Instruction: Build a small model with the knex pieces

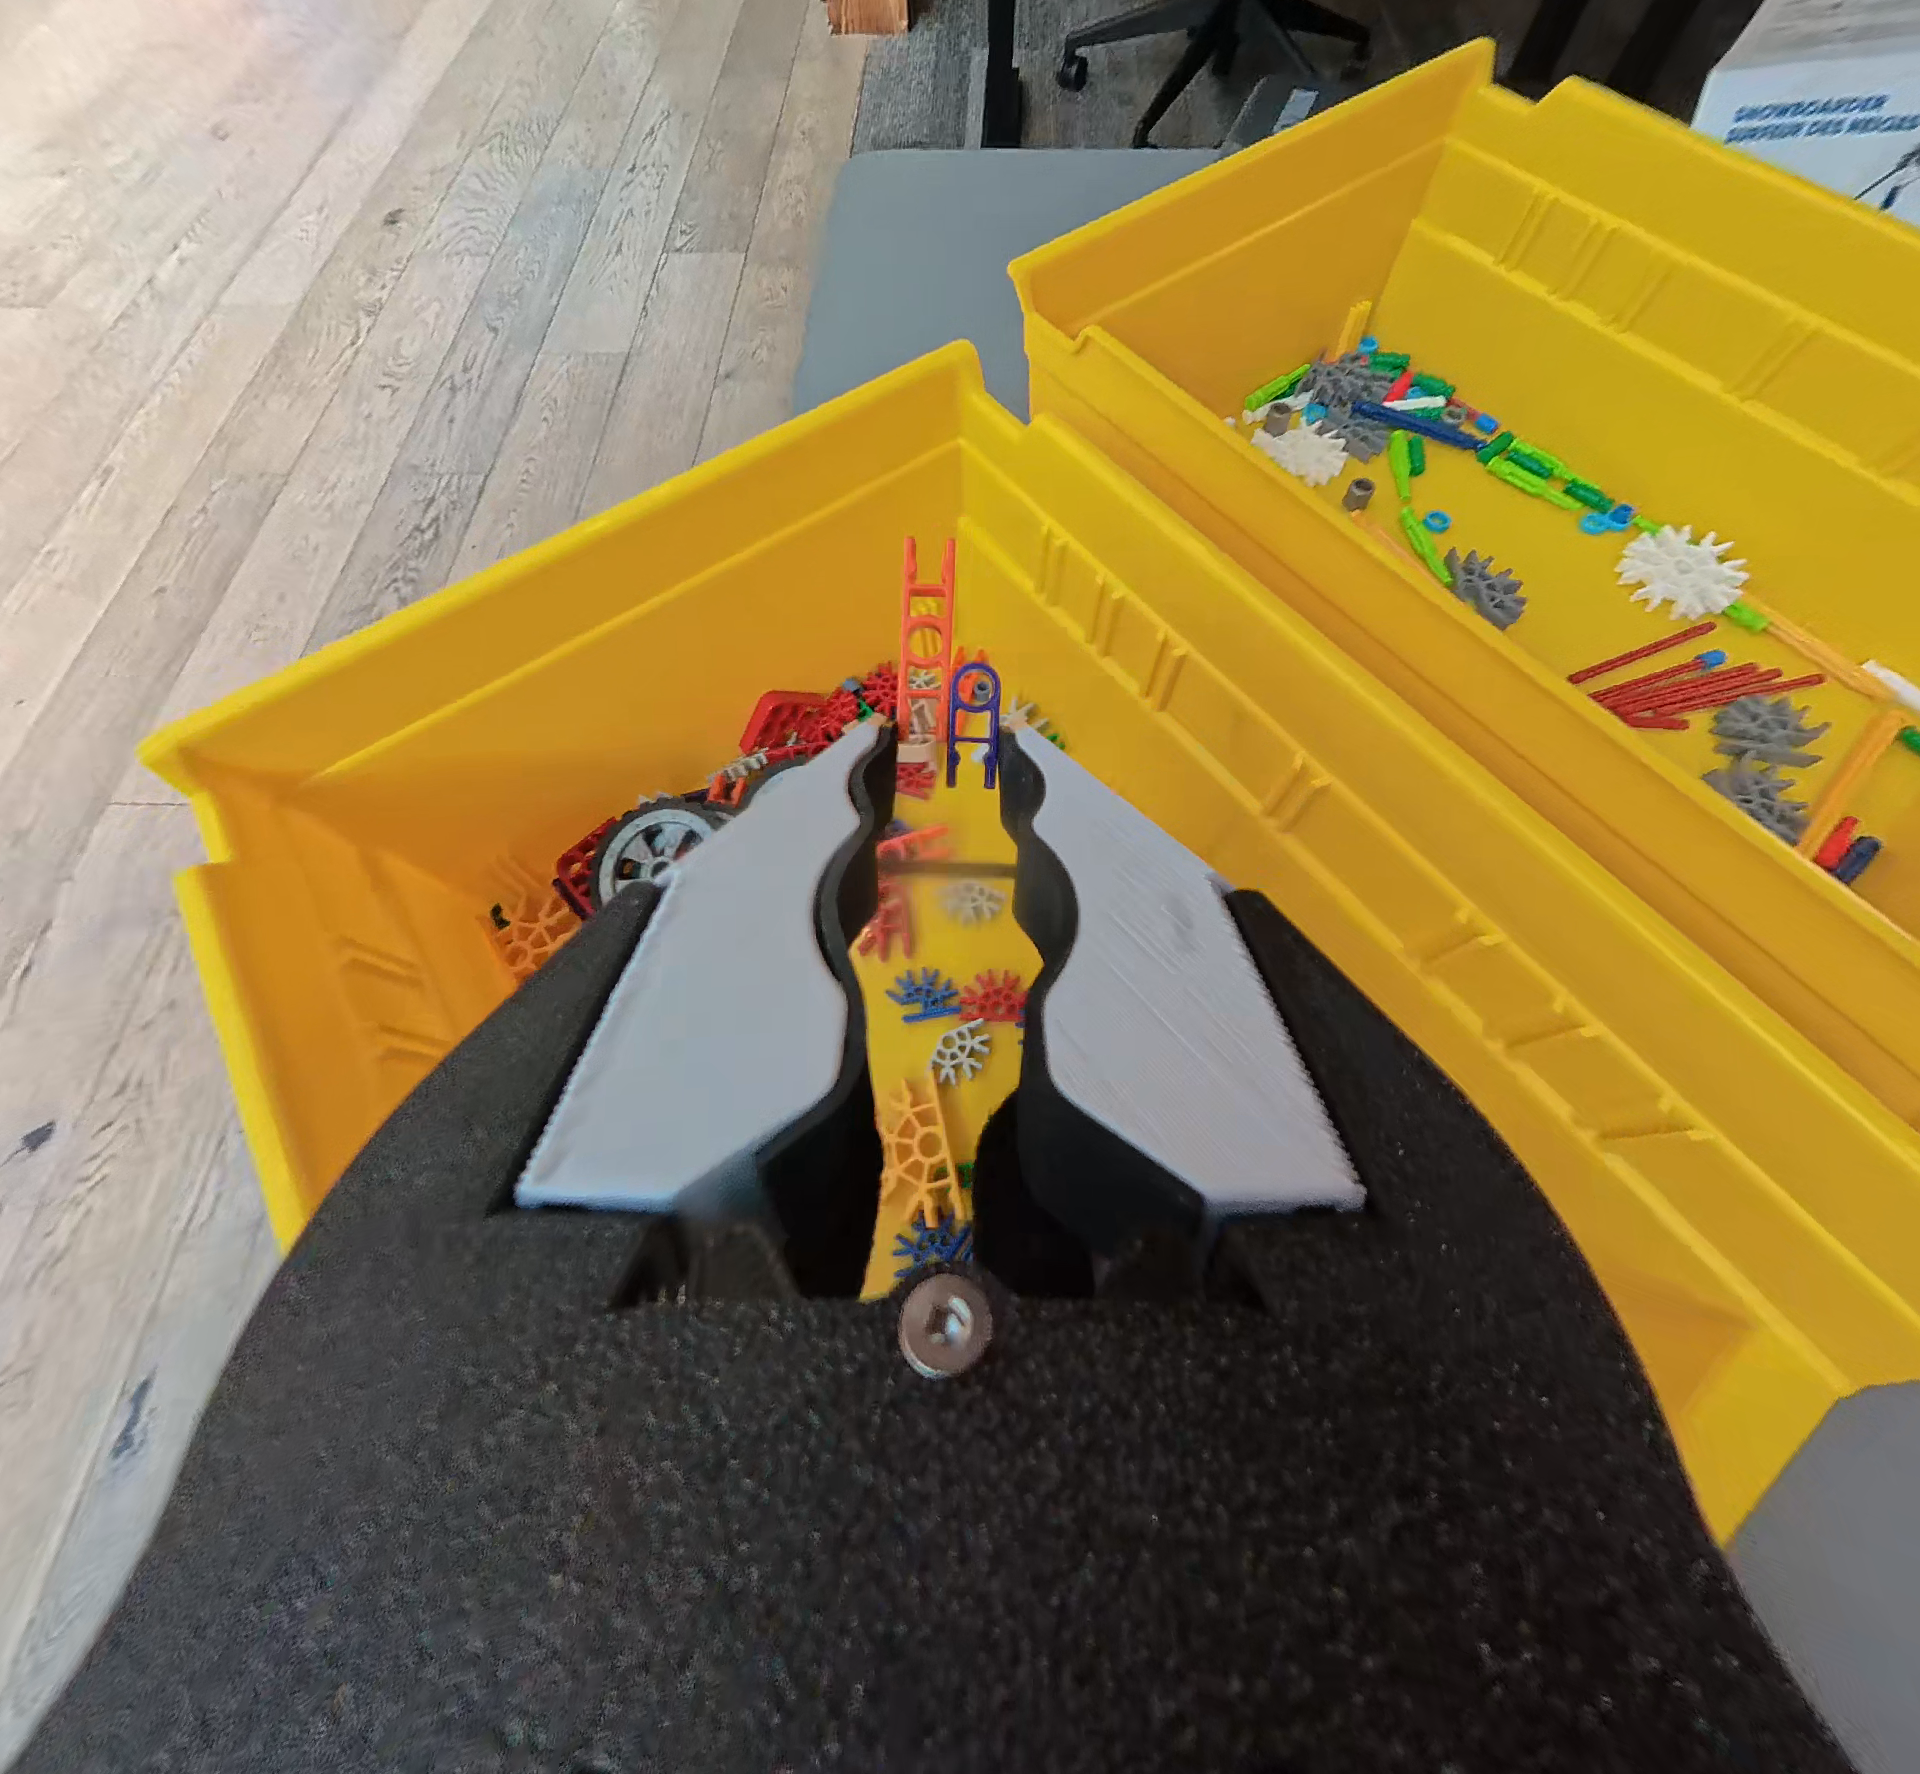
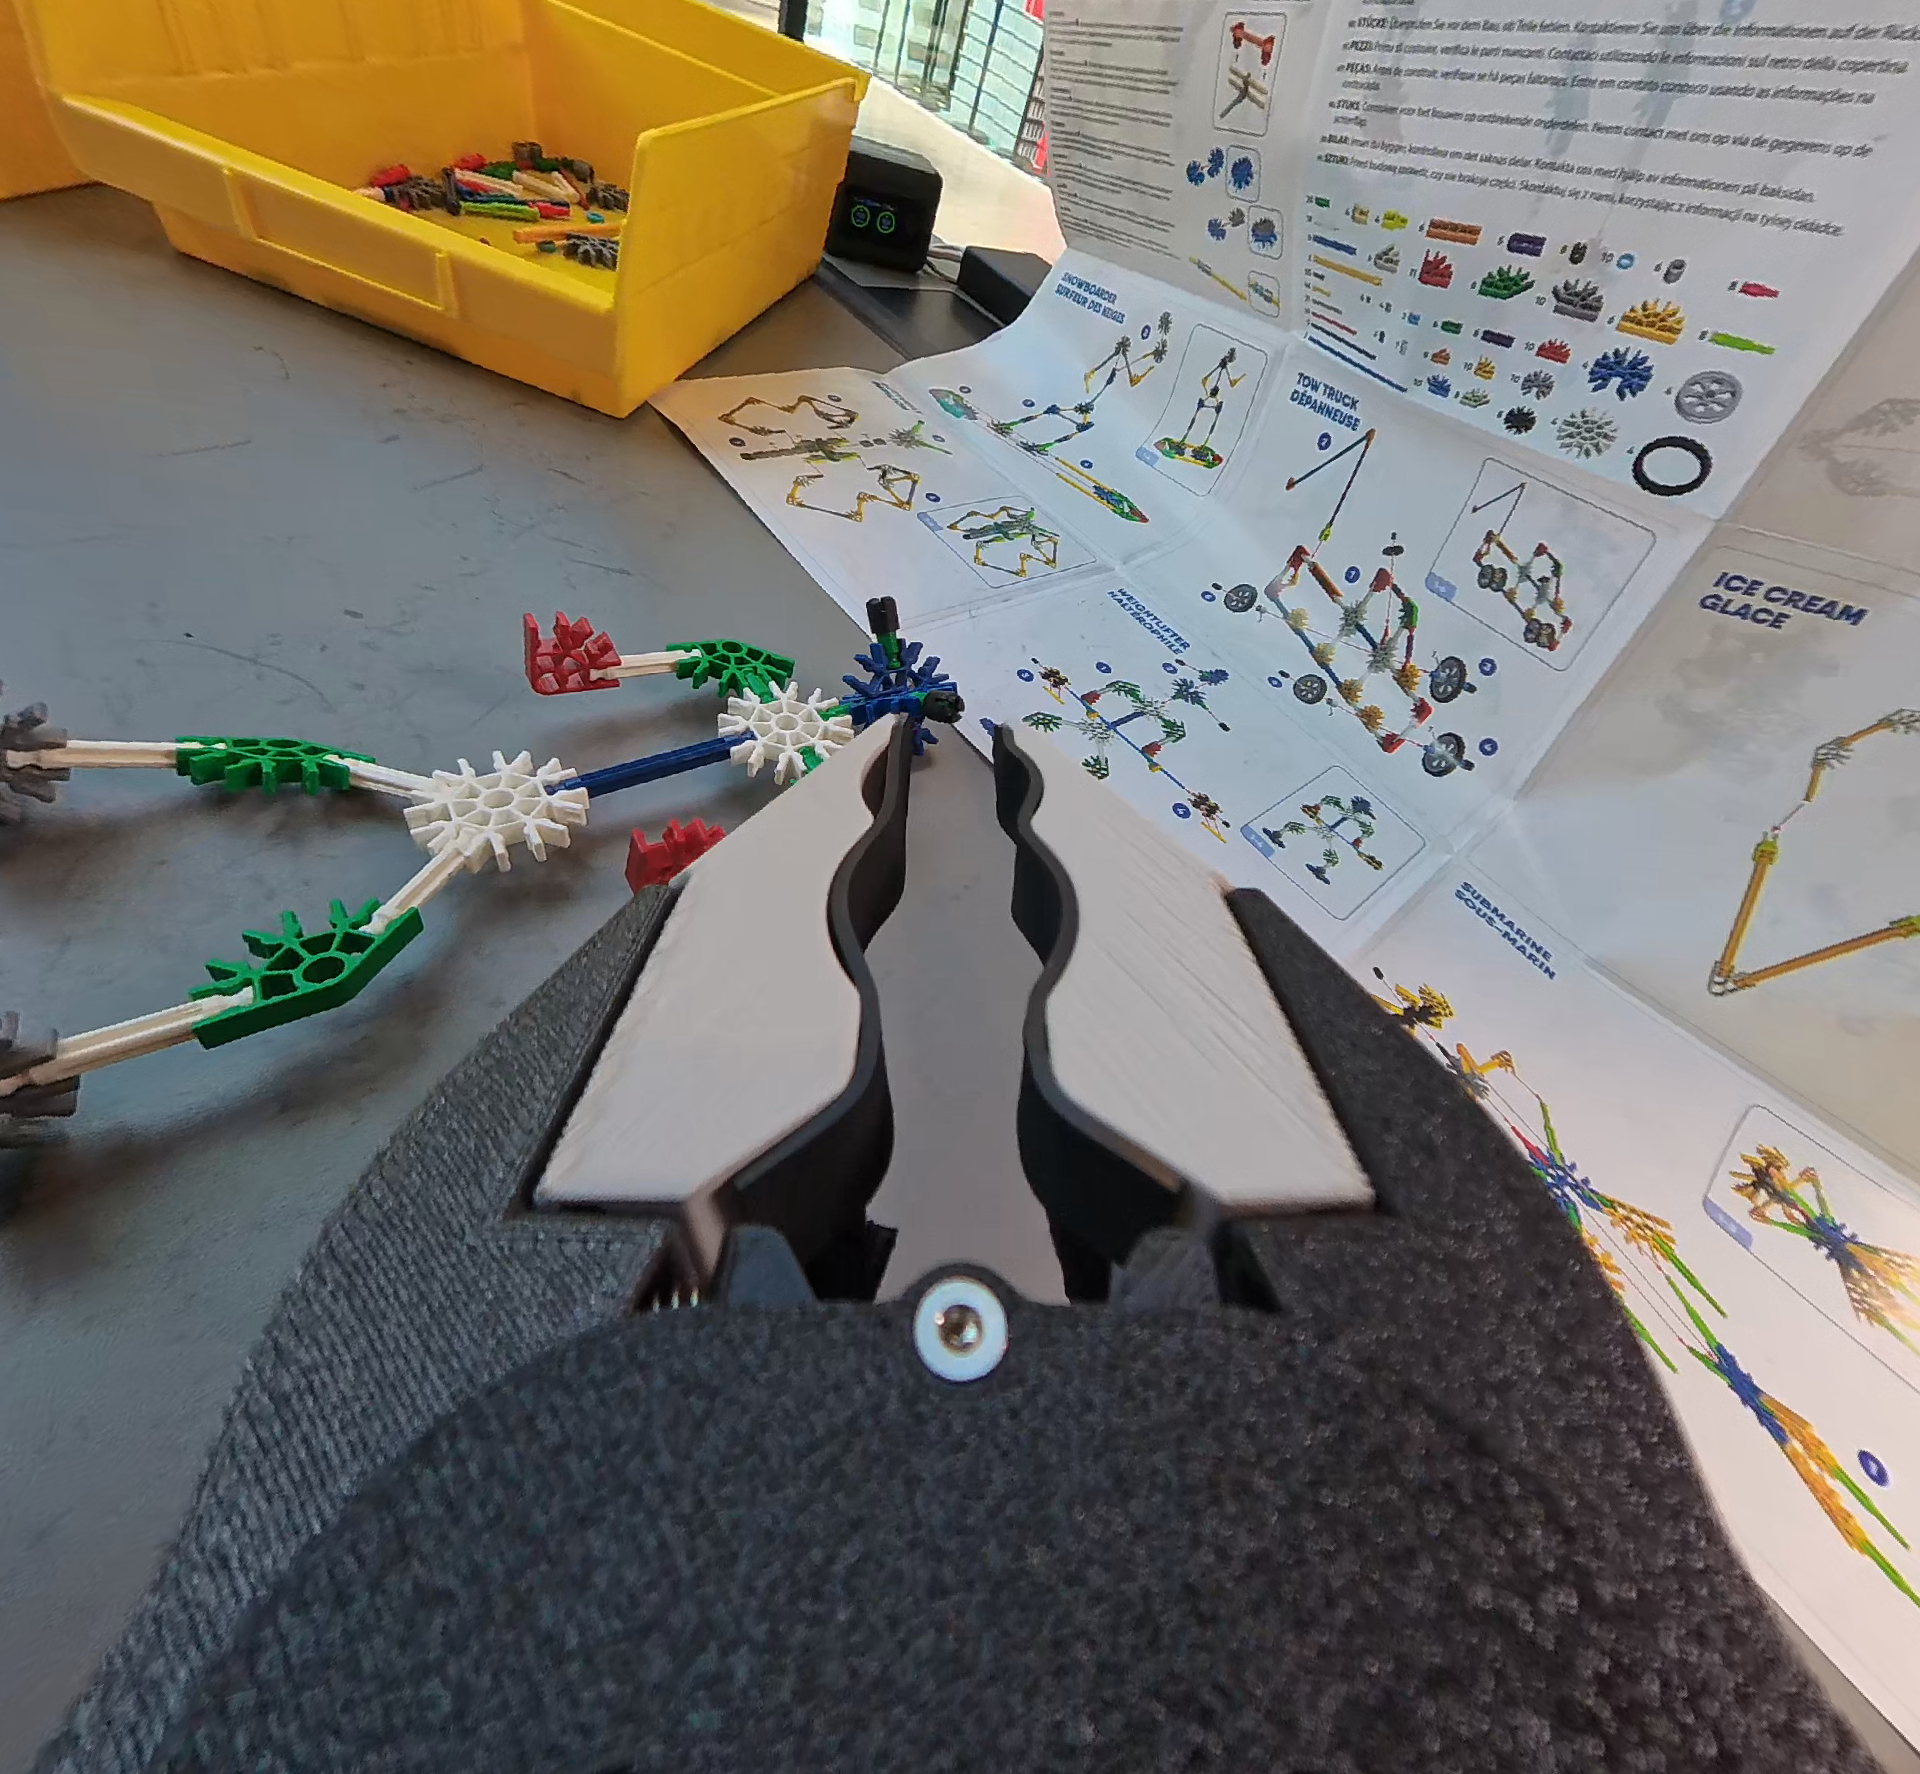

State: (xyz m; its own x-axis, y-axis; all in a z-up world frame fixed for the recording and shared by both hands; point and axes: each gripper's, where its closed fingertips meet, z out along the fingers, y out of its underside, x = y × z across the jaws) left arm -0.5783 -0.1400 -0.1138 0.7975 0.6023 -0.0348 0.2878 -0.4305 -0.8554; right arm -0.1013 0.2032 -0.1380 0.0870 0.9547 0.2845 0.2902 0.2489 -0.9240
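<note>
Left tongs (image 1: 945,748) gape empty over a yellow bin (image 1: 582,602); right tongs (image 2: 948,737), likewise, near a printed sheet (image 2: 1455,498).

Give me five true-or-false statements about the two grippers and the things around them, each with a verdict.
1. The left gripper hangs over a yellow bin of toy building pieces. True.
2. The left gripper grips the orange ladder piece. False: its jaws stand apart with nothing between them, and the piece leans in the bin's far corner.
3. The right gripper has its tips near the blue connector at one end of a built rod-and-connector figure. True.
4. The figure lies inside a bin. False: it lies on the grey table.
5. A folded instruction sheet lies beside the right gripper. True.
</note>
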